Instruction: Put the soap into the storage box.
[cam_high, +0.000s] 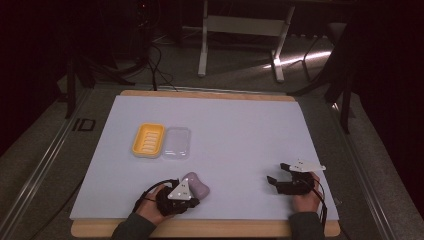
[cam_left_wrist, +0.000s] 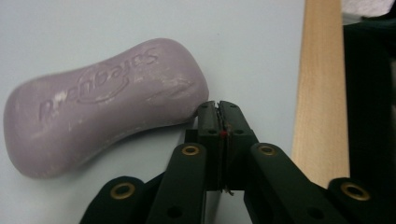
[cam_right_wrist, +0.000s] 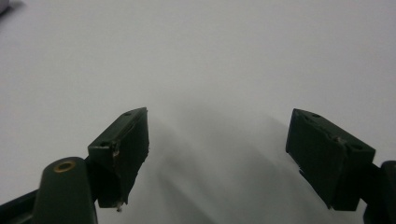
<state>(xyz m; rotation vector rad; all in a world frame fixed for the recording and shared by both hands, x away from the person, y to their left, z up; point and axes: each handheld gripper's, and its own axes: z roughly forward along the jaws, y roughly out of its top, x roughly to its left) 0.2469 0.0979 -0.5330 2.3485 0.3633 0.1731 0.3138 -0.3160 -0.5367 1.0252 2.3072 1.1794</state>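
At tabletop front-left, the left claw (cam_high: 189, 189) sits low, held in a hand (cam_high: 150, 206) that comes in from the near edge, with a dark sleeve behind it. Its jaws are pressed flat together with nothing between them. In the left gripper view the closed tips sit just beside the soap (cam_left_wrist: 105, 102), at one rounded end; I can't tell whether they touch it. A grey three-cornered plate rides on top of the claw body, and a cable loops off to the left.

The soap is a lilac bar, waisted like a peanut, matte with pale scuffs and embossed lettering on the top face. It lies flat on the tabletop (cam_high: 240, 135), partly under the claw in the high view.

The right claw (cam_high: 273, 180) is at front-right, well apart from the soap, and its hand (cam_high: 306, 197) rests near the tabletop's near edge. Its jaws are spread wide and hold nothing. The pads (cam_right_wrist: 128, 144) are black and blocky, and the left one has a worn edge.

The tabletop is a smooth pale sheet over a light wood board, whose edge shows as a strip in the left gripper view. Further back on the left is a yellow dish (cam_high: 148, 140), rectangular with rounded corners and a ribbed floor. A clear lid (cam_high: 177, 143) of the same outline lies right beside it, to the right.
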